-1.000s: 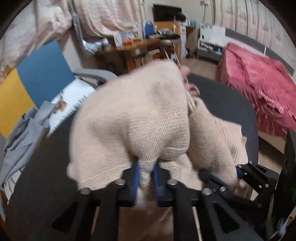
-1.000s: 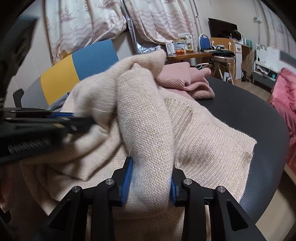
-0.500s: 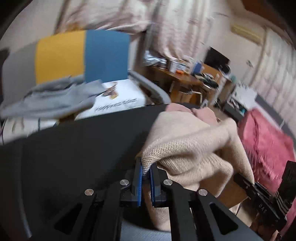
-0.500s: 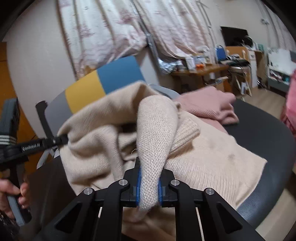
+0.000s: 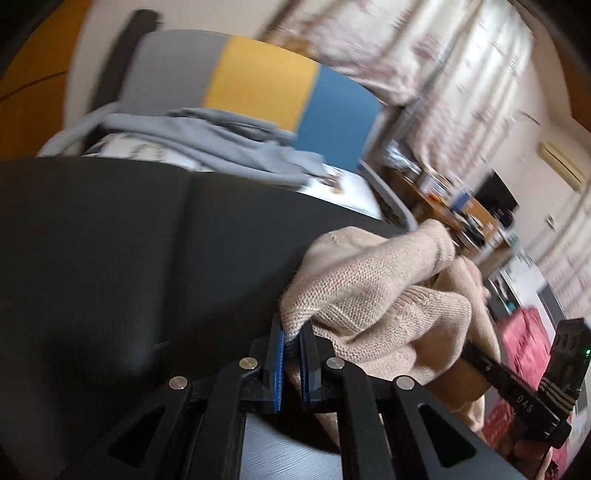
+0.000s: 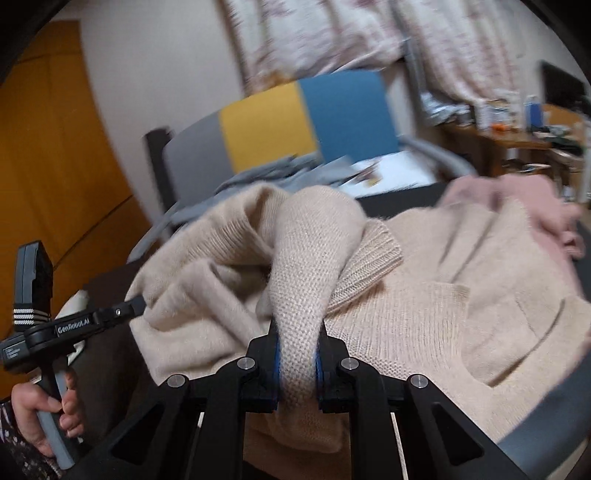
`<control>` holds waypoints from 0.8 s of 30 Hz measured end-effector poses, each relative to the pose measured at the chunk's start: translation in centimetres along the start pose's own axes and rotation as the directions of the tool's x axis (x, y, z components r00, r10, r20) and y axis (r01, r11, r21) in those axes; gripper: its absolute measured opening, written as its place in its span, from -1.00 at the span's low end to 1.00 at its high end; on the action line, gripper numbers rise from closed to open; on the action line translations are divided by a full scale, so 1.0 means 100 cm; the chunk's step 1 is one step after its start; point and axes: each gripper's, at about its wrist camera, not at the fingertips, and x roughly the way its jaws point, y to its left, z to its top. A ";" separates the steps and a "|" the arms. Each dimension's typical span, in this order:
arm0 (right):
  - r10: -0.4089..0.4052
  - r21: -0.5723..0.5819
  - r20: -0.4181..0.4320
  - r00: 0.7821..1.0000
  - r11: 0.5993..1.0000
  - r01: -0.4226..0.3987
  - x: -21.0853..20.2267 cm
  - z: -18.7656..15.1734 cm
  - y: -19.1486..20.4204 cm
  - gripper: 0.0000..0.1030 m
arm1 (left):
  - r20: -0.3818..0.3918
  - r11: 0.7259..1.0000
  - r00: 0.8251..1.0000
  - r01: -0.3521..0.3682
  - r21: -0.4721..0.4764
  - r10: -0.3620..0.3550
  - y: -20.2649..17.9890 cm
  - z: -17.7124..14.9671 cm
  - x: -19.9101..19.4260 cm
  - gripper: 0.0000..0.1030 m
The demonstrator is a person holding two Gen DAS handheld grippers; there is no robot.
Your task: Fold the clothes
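One black table carries one beige sweater beside one pink garment. Two grippers grasp the sweater: the left gripper pinches an edge, the right gripper clamps a rolled fold.

A chair with a grey, yellow and blue back stands behind the black table, against a pale wall. Patterned curtains hang beyond; a cluttered wooden desk and an orange door flank them.

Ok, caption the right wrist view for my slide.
Right hand-held gripper pinching a beige sweater fold on a black table.
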 end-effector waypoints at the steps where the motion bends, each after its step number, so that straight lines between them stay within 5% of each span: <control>1: 0.027 -0.009 -0.025 0.999 1.000 -0.027 0.007 -0.005 0.008 -0.73 | 0.008 1.000 1.000 -0.027 -0.013 0.027 0.014 -0.004 -0.007 -0.89; 4: 0.062 -0.010 -0.090 0.994 0.998 -0.063 0.028 -0.020 0.020 -0.73 | 0.018 0.995 0.996 -0.091 -0.048 0.092 0.051 -0.019 -0.023 -0.87; 10: 0.037 0.014 -0.134 0.990 0.999 -0.035 0.040 -0.028 0.015 -0.64 | -0.022 0.993 0.995 -0.095 -0.068 0.094 0.082 -0.045 -0.029 -0.84; 13: -0.002 0.018 -0.130 0.991 1.000 0.005 0.035 -0.023 0.012 -0.20 | -0.052 0.991 0.997 -0.068 -0.115 0.062 0.094 -0.052 -0.024 -0.75; 19: -0.020 -0.013 -0.020 1.000 1.000 0.020 0.006 -0.009 0.025 0.22 | -0.045 0.975 0.999 0.000 -0.222 -0.010 0.106 -0.061 -0.028 -0.71; 24: -0.050 -0.089 -0.071 0.996 0.995 0.043 0.024 -0.008 0.043 0.26 | -0.057 0.976 0.991 0.111 -0.189 -0.124 0.071 -0.044 -0.028 -0.50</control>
